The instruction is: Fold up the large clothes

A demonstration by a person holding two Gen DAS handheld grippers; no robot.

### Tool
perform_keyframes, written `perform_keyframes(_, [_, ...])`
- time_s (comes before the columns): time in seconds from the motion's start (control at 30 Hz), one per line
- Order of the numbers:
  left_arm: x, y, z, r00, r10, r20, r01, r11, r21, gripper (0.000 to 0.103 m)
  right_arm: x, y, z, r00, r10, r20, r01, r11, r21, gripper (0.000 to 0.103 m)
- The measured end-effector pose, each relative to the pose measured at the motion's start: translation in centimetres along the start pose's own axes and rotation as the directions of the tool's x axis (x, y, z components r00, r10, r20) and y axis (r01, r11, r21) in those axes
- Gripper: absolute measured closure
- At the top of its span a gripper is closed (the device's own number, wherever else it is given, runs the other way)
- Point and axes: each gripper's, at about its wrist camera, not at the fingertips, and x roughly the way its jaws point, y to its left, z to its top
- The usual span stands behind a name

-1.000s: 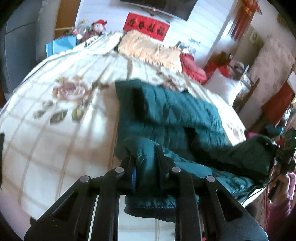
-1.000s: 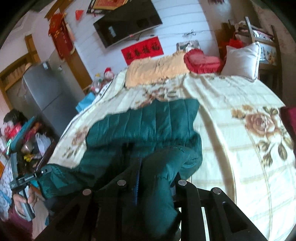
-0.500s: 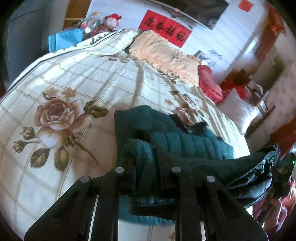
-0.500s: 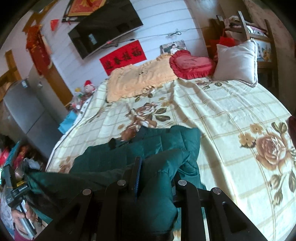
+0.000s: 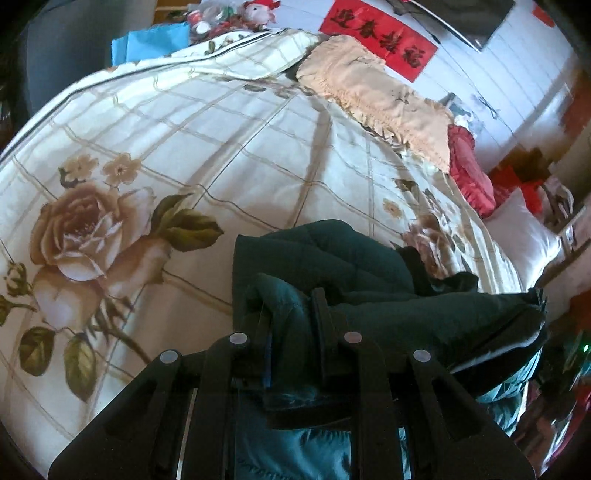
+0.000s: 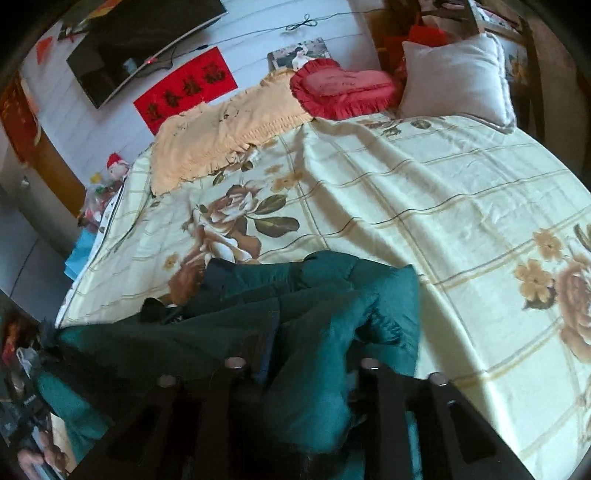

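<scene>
pointing down at a slant over the bed, the left hand-held gripper has its two black fingers pinched almost together on a thick fold of the dark green quilted padded jacket. the right hand-held gripper also points down at a slant, and its jaws are opening; a bunch of the same jacket sits between them, but the blur and shadow there hide whether the pads press on it.

the jacket lies bunched at the near edge of the bed, on the cream checked bedspread with brown roses. part of it hangs over the edge, stretched between the two grippers.

on the white plank wall hangs a red banner with black chinese characters; i can not read them surely. a dark flat screen is mounted above it.

at the far end of the bed lie a peach fringed cloth, a red heart-shaped cushion and a white pillow. in the right wrist view, at the lower left corner, a hand is cut off by the frame and what it holds is not clear.
</scene>
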Motion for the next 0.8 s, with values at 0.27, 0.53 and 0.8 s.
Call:
perform_keyframes(0.27, [-1.5,0.8,1.7,0.991,-0.114,-0.074,0.113,0.993,-0.023,0.077,-3.9,-0.4,1.7,0.991,0.104,0.081,-0.108,0.993,0.045,0.033])
perform_keyframes(0.53, [-7.1,0.9,1.0,0.984,-0.161,0.078,0.163,0.987,-0.018,0.030,-9.8,3.1,-0.1,0.972,0.164,0.170,-0.145,0.982,-0.121,0.029])
perform_keyframes(0.8, [-5.1,-2.6,-1.5,0.993,-0.103,0.057,0.099,0.993,0.069,0.030,-4.0,12.3,-4.0,0.988,0.149,0.032,-0.128,0.926,-0.354,0.030])
